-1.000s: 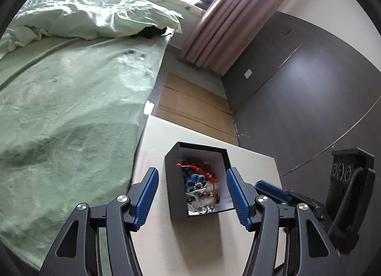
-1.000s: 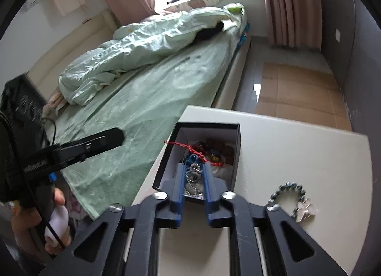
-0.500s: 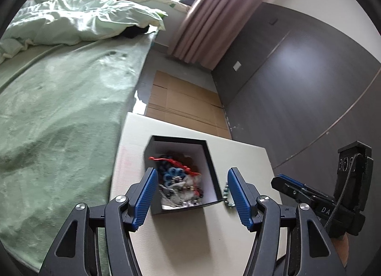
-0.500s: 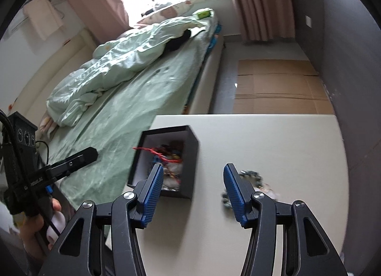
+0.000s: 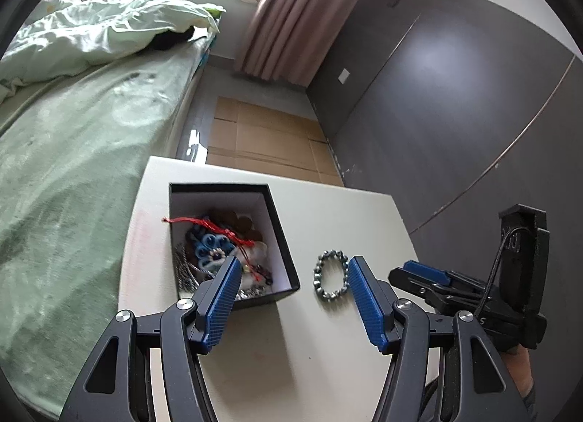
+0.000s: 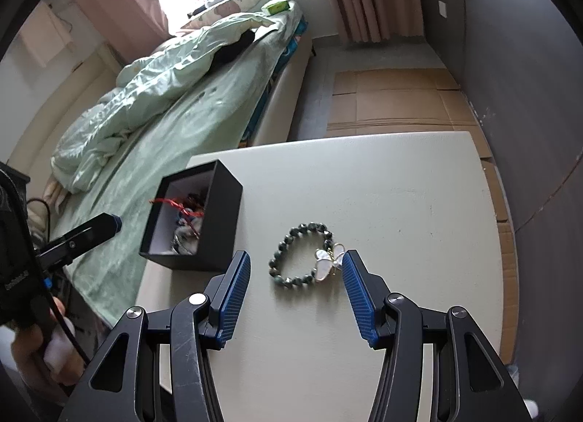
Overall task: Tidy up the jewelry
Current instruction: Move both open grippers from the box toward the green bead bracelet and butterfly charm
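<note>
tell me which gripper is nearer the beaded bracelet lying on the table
Right. The right gripper is open with the beaded bracelet lying between its fingers. The left gripper is open over by the black box, the bracelet just beyond its right finger.

Place: home bedroom | evidence: bed (image 6: 204, 119) with rumpled green duvet (image 6: 145, 94) at 10 o'clock, pink curtains (image 5: 291, 14) at 12 o'clock

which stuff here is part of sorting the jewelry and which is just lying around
Part of the job:
- beaded bracelet with a white butterfly charm, lying on the table
- black box holding tangled jewelry
- right gripper, open over the bracelet
- left gripper, open

Just lying about:
- bed with green duvet
- curtains
- cardboard on the floor
</note>
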